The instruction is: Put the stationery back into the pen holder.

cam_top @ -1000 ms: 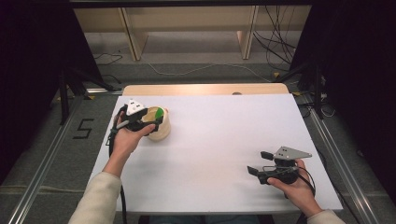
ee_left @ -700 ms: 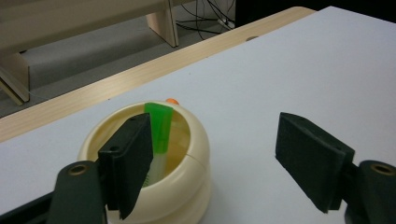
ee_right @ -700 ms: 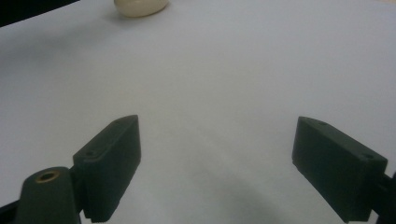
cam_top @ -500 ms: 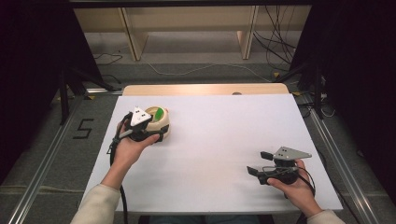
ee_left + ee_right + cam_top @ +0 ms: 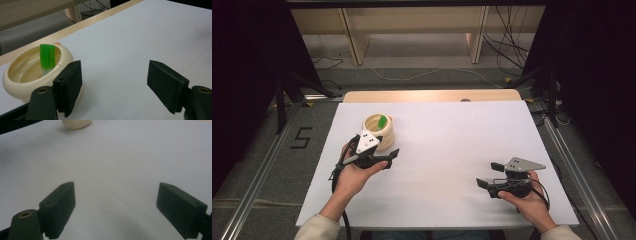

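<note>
Moved: left gripper (image 5: 384,156) has pulled back toward the person, off the cup (image 5: 379,131), which it was over a second ago.
Left jaws: spread wide, holding nothing; one jaw sits just beside the cup wall.
Right gripper (image 5: 490,174): resting low at the near right of the table (image 5: 452,145), jaws wide apart, nothing between them.
Cup: cream, round, thick-rimmed, upright at the table's far left.
Green piece (image 5: 47,56): a flat translucent strip, standing tilted inside the cup.
Progress: looks like the drop-off is done; what's left, I'd guess, is clearing the hand away.
</note>
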A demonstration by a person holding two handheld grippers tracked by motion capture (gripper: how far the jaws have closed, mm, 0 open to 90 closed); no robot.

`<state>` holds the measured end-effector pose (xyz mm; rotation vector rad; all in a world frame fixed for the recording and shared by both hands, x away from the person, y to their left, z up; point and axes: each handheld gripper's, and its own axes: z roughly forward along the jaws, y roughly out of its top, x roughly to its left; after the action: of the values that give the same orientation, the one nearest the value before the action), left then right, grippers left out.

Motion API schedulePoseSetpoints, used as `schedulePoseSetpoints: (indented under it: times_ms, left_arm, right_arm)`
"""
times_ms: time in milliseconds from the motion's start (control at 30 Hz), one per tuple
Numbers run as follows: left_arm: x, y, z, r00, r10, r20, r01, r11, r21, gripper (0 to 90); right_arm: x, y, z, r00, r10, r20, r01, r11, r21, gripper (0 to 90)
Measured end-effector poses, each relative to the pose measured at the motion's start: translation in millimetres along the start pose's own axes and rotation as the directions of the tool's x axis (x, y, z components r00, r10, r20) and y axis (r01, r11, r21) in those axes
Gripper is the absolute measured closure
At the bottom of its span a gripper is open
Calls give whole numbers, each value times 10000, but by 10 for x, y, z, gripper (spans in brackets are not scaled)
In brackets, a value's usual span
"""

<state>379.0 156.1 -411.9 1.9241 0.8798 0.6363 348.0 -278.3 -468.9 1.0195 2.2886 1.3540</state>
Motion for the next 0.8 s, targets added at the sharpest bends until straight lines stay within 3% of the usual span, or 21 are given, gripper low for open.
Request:
schedulePoseSetpoints:
  times_ms: [367,800]
  left_arm:
    - [-236,-252,-89,9989,289,356,-290,9996,2,283]
    - [-408,-683,-110,9981,150,593,-168,9994,302,284]
  right_arm:
    - [5,-2,2,10000,-12,-28,12,10000,16,165]
    - [14,-6,5,10000,16,-79,-16,10000,29,165]
